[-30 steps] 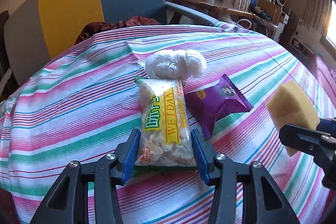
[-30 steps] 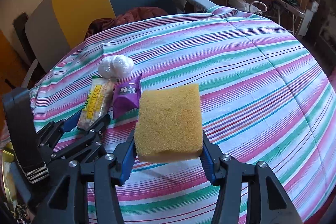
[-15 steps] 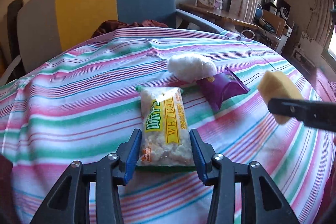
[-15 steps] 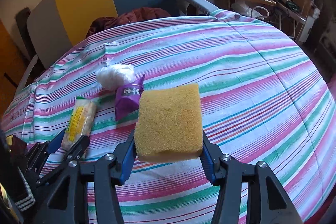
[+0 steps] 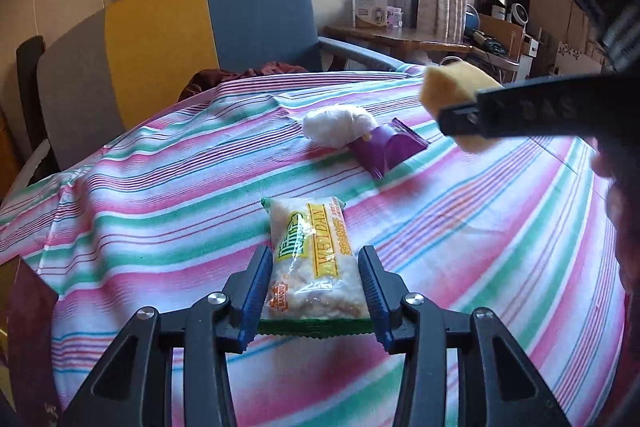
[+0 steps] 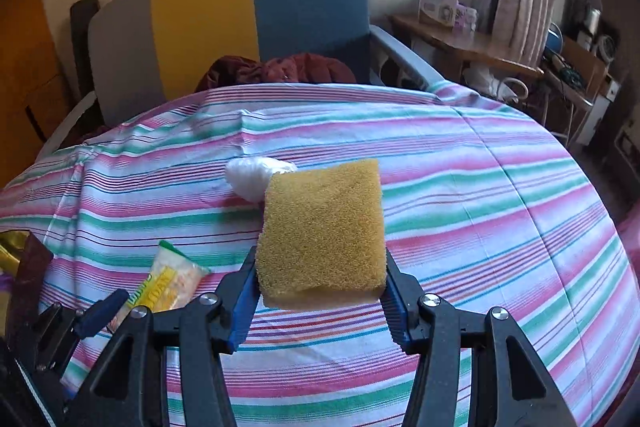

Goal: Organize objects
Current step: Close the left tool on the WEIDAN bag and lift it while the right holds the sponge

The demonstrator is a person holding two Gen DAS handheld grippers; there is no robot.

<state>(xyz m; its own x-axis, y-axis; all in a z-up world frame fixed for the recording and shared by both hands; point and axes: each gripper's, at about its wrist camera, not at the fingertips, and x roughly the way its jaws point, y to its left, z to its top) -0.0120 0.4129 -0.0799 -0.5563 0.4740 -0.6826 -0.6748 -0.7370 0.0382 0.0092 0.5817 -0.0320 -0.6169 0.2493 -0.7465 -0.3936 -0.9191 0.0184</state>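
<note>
**Two hand-held grippers over a striped table, each with an item between its jaws**

At the left, the left gripper (image 5: 314,291) has its jaws closing around a clear snack packet (image 5: 314,267) with yellow labelling, which lies on the striped tablecloth (image 5: 160,219); the blue pads sit just beside the packet's edges. Farther back lie a white crumpled bag (image 5: 338,125) and, touching it, a purple wrapper (image 5: 386,147). At the right, the right gripper (image 6: 318,291) is clamped on a yellow sponge (image 6: 322,231), held above the cloth. Behind the table stands a grey, yellow and blue chair (image 6: 240,15).
</note>
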